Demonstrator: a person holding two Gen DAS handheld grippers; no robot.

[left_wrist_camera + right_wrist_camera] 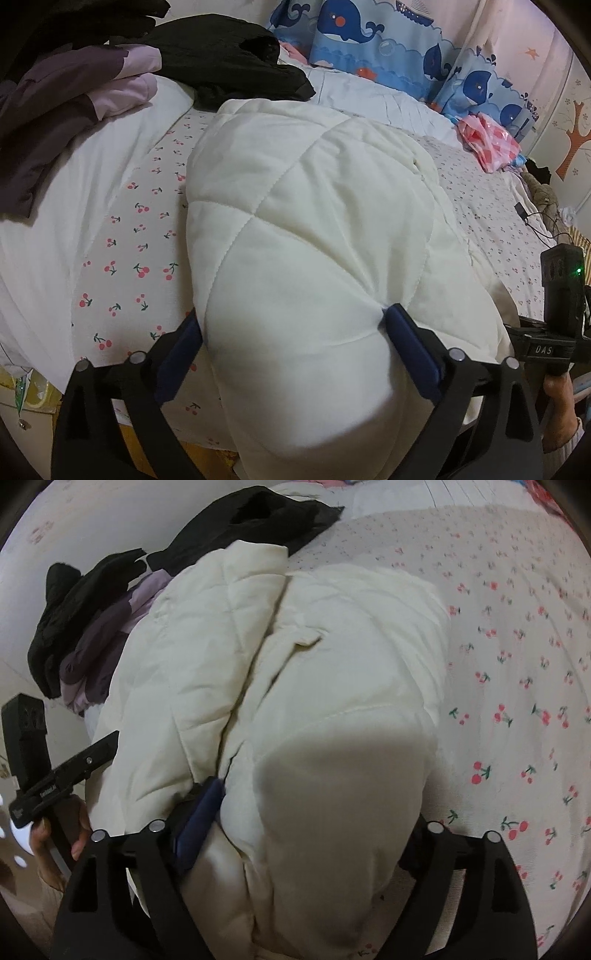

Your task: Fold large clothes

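Bulging between both sets of jaws, the cream quilted jacket (314, 236) lies bunched on the cherry-print bedsheet (122, 266). The left gripper (291, 325) clamps a thick fold; the right gripper (317, 812) squeezes another. Beyond the fingertips sit a black garment (229, 55) and purple clothes (74, 99).

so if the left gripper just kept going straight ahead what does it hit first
The left gripper already has the white quilted jacket bunched between its fingers, so it would only push deeper into that. Beyond the jacket lies the black garment, though depth is hard to judge.
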